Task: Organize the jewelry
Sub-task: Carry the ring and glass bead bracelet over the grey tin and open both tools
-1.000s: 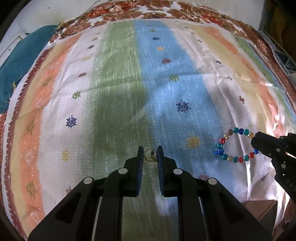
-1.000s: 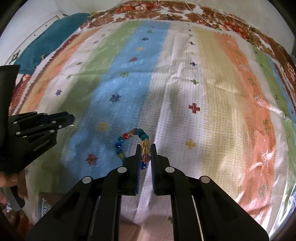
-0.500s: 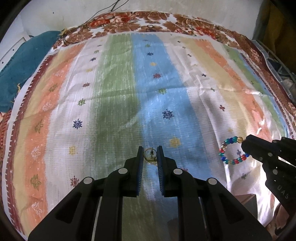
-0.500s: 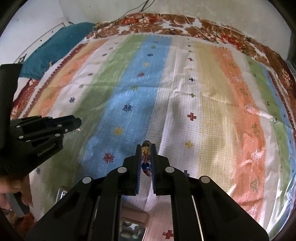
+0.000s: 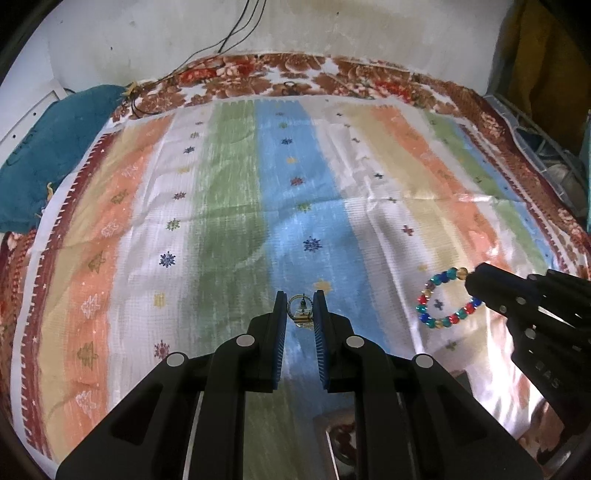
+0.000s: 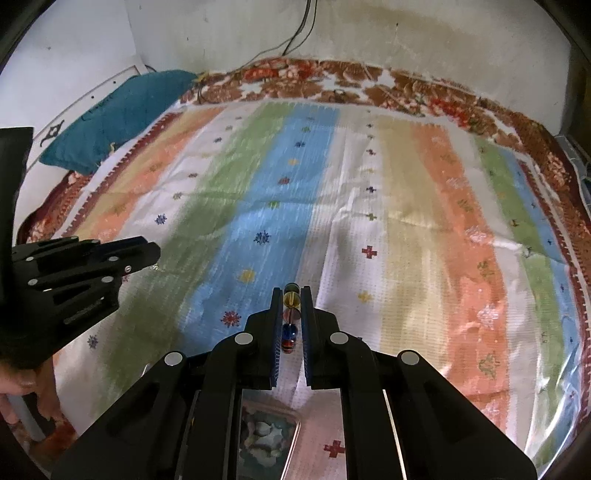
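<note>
My left gripper [image 5: 300, 308] is shut on a small gold ring earring [image 5: 299, 310] and holds it above the striped cloth [image 5: 229, 206]. My right gripper [image 6: 291, 302] is shut on a multicoloured bead bracelet [image 6: 290, 317], seen edge-on between its blue pads. In the left wrist view the bracelet [image 5: 441, 299] hangs as a full loop from the right gripper [image 5: 476, 282] at the right. The left gripper [image 6: 147, 254] shows at the left of the right wrist view.
A teal cushion [image 5: 48, 155] lies at the far left by the wall. A floral brown border [image 5: 295, 74] edges the cloth at the back. A box with a metal rim [image 6: 266, 439] sits below my right gripper. Cables [image 5: 236, 26] hang down the wall.
Both grippers have risen away from the cloth with their pieces. The bracelet has come off the cloth and now hangs free. More of the wall and the box below show.
</note>
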Demonstrator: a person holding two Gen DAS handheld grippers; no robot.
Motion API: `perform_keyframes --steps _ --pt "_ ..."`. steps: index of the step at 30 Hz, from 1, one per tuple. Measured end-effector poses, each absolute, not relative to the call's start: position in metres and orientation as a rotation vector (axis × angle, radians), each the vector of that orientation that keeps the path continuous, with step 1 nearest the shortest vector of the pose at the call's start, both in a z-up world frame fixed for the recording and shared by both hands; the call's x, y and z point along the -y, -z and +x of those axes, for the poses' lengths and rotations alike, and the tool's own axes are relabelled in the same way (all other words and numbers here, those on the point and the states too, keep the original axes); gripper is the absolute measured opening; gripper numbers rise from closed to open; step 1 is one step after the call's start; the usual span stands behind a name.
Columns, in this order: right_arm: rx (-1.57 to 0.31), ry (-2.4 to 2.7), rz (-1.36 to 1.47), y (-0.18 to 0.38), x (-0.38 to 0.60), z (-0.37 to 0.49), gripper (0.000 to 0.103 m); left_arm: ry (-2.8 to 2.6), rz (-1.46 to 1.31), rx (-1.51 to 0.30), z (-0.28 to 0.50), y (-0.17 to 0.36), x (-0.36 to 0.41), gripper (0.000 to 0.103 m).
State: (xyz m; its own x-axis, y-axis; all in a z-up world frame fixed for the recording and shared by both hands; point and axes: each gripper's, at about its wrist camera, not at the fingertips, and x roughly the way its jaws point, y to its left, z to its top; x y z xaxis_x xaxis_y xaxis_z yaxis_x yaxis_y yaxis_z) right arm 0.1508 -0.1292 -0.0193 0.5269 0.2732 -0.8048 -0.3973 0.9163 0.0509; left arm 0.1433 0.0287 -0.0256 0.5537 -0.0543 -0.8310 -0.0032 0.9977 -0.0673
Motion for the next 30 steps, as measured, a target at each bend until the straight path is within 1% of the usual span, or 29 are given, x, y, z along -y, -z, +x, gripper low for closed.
perform_keyframes --steps 15,30 --pt "-0.807 -0.413 -0.155 -0.011 0.129 0.105 0.011 0.064 -0.044 -0.921 0.103 0.002 -0.008 0.014" --pt "-0.799 -0.433 -0.136 -0.015 0.136 0.080 0.011 0.103 -0.038 -0.904 0.068 -0.004 0.002 0.014"
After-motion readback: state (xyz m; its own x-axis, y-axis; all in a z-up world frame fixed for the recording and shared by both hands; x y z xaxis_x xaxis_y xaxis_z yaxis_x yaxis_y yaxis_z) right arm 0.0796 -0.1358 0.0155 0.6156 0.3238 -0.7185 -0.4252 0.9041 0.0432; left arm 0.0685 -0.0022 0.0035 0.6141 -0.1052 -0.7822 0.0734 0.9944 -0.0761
